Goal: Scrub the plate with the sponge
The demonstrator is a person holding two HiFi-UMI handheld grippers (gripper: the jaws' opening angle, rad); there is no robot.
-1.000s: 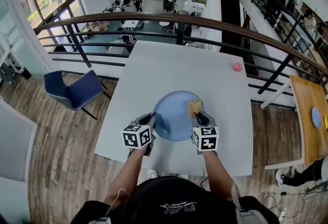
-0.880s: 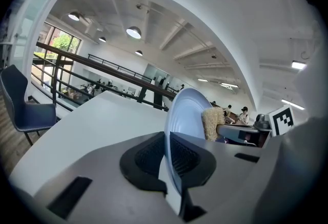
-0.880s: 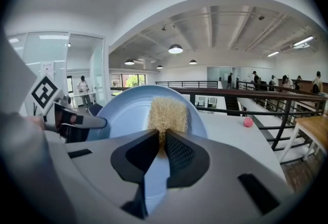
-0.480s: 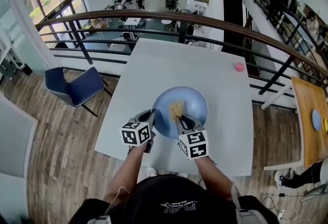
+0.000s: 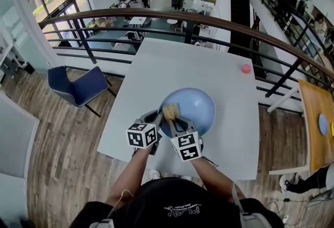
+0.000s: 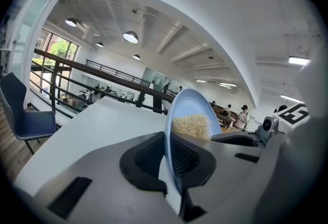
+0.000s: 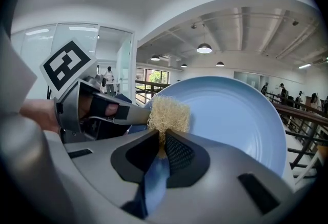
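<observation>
Right gripper view: your right tongs (image 7: 161,150) pinch the sponge (image 7: 168,114), and your left tongs (image 6: 171,165) clamp the blue plate (image 7: 230,115) by its rim. Push hard beside them and it could slip.

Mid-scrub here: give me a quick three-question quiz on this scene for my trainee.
1. True or false: the left gripper clamps the rim of the plate.
2. The right gripper holds: A) a sponge B) a brush C) nothing.
3. Fill in: the small ball at the far right of the table is ___.
Key: 1 true; 2 A; 3 pink.
</observation>
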